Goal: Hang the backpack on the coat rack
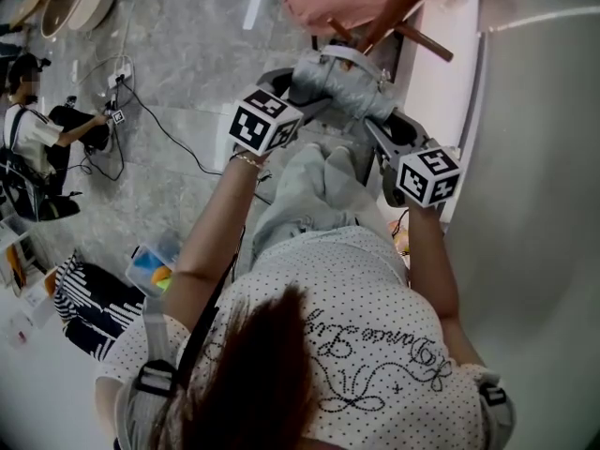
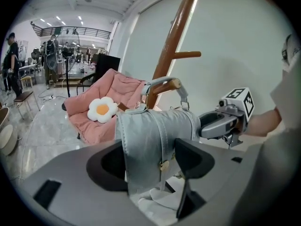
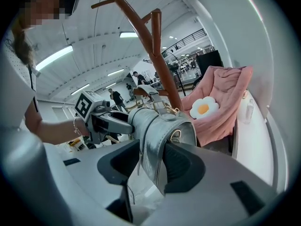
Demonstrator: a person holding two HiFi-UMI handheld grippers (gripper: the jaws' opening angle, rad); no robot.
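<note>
Grey backpack [image 2: 150, 131] hangs between both grippers, the left gripper [image 2: 150, 161] and right gripper [image 3: 150, 166] each clamped on one end of its body. Its handle [image 2: 162, 80] arches over the tip of a rack [image 2: 171, 46] peg [image 2: 163, 87]. It looks hooked, though the weight seems yet to be released. The pole stands just behind, a chair [image 2: 117, 98] beyond, a wall [image 2: 235, 41] right; open room lies near the person.

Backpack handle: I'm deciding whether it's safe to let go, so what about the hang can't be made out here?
Head view: the coat rack base, hidden behind the backpack.
Left gripper view: the backpack's bottom, behind the left gripper itself.
Right gripper view: where the handle meets the rack, too small and cluttered above the right gripper.
</note>
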